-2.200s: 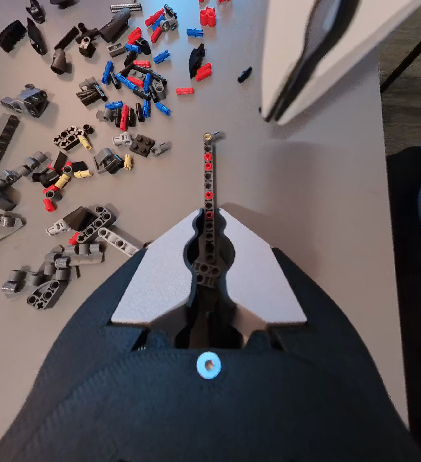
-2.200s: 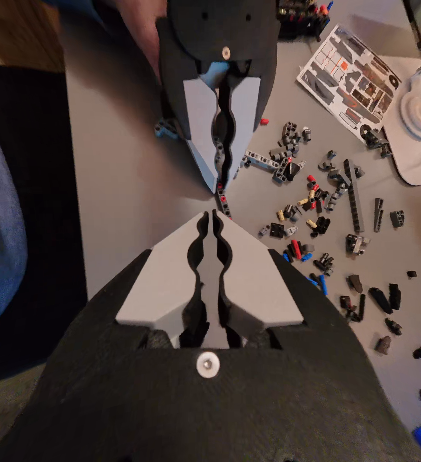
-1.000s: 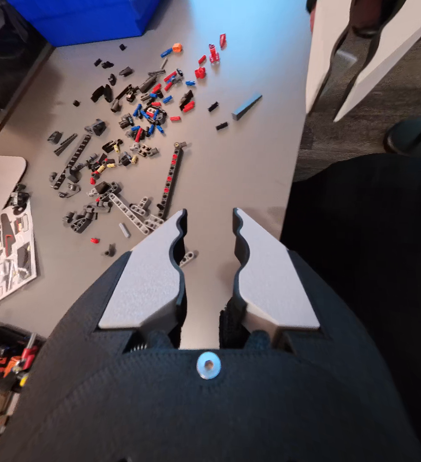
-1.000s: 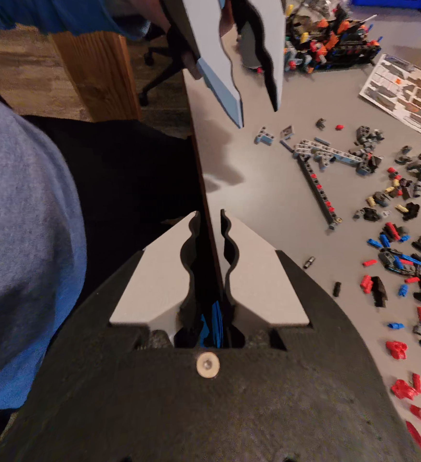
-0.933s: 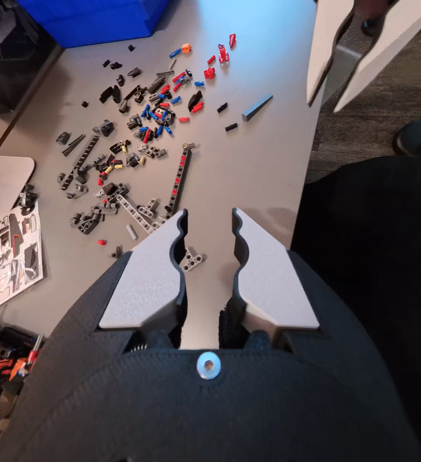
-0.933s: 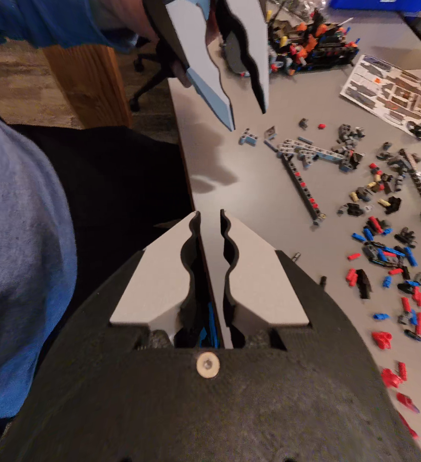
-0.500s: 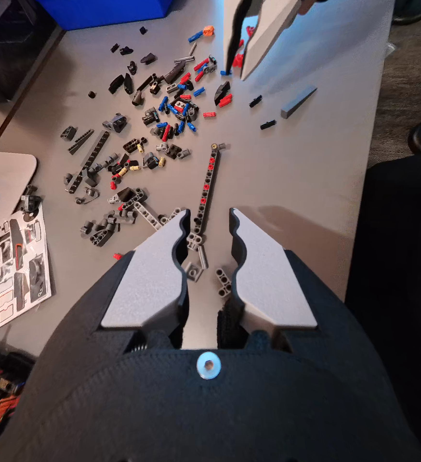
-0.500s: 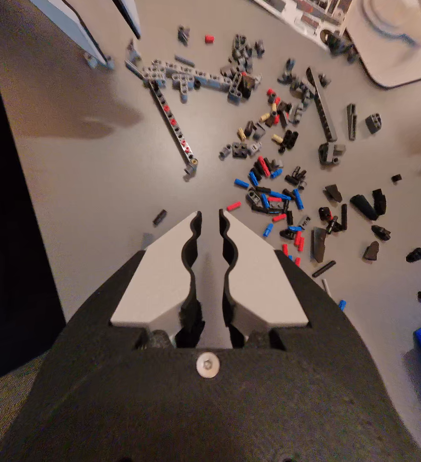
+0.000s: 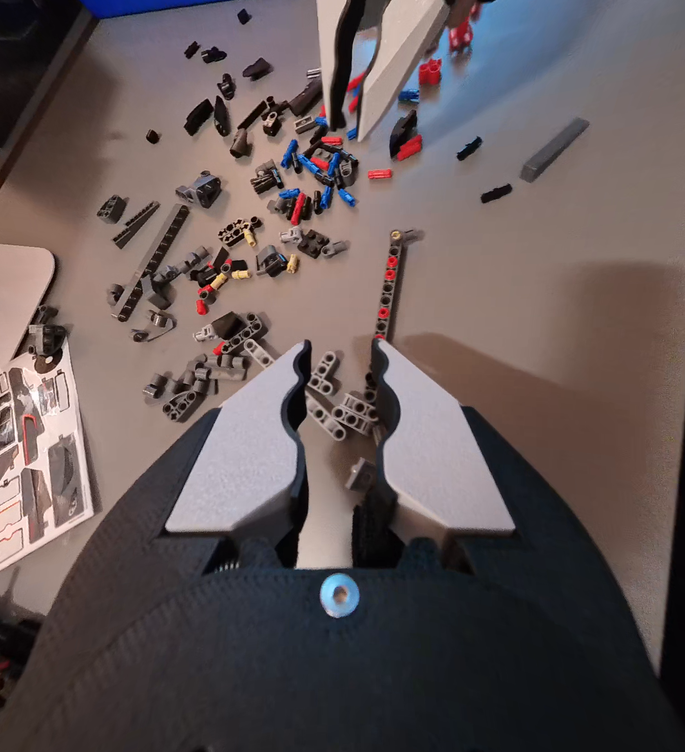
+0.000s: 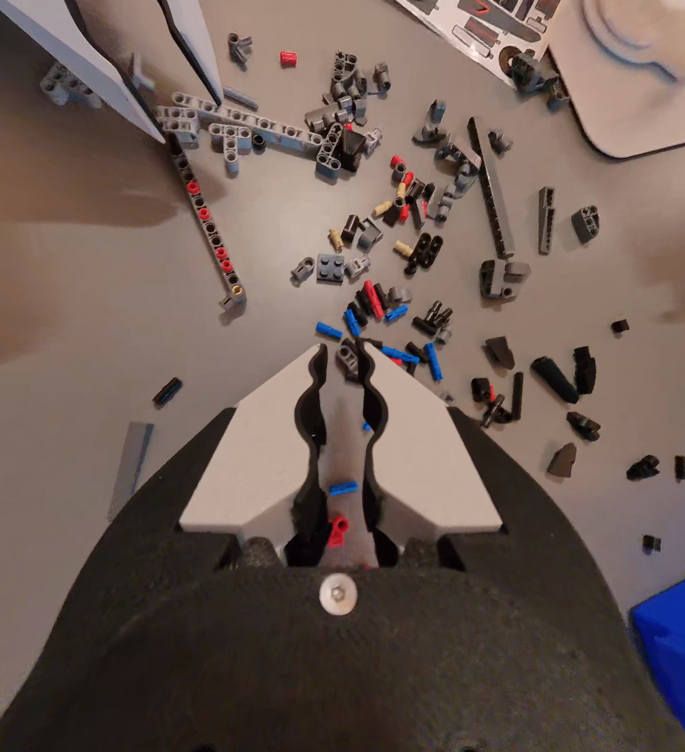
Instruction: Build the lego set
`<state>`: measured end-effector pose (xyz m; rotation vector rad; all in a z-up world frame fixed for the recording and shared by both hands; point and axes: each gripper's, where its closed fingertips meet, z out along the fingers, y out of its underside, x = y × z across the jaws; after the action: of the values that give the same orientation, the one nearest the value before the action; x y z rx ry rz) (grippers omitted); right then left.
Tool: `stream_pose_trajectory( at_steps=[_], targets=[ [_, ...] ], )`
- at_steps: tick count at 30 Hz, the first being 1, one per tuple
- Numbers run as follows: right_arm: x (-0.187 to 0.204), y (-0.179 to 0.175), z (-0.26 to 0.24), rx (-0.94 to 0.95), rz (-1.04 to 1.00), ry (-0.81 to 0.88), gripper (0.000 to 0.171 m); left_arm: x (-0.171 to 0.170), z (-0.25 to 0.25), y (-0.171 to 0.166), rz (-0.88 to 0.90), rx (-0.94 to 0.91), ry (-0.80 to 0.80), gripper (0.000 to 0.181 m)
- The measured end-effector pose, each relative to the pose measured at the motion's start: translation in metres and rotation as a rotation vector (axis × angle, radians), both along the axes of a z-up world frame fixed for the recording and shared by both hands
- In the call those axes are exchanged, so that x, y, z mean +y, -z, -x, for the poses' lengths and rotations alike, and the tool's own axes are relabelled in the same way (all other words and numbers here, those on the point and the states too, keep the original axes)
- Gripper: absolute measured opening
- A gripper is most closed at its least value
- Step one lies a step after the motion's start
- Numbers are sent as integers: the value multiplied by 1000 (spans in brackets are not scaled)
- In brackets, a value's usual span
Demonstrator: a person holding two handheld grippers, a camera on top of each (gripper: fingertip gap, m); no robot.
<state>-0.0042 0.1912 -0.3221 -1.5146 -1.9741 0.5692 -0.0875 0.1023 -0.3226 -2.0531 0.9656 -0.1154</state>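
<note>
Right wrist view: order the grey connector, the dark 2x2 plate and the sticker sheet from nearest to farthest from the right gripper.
1. Grey connector: right at the tips of the right gripper, which is open.
2. Dark 2x2 plate: farther ahead, mid-table.
3. Sticker sheet: farthest, at the table's far end, upper right.

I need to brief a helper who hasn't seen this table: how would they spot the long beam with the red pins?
On the grey table, look to the clear side of the loose-parts pile. The long dark beam lies alone there, one end under the left gripper. Only it has red pins along its holes.
</note>
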Motion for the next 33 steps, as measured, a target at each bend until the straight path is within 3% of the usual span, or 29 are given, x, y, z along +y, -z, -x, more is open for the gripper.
stream_pose_trajectory(
  at_steps=[21,33],
  targets=[
    [22,14,94,-63,10,-222,2,36,30,-2,-4,-7,-61,21],
    [27,30,102,-88,70,-186,9,41,30,3,-5,24,-50,20]
  ],
)
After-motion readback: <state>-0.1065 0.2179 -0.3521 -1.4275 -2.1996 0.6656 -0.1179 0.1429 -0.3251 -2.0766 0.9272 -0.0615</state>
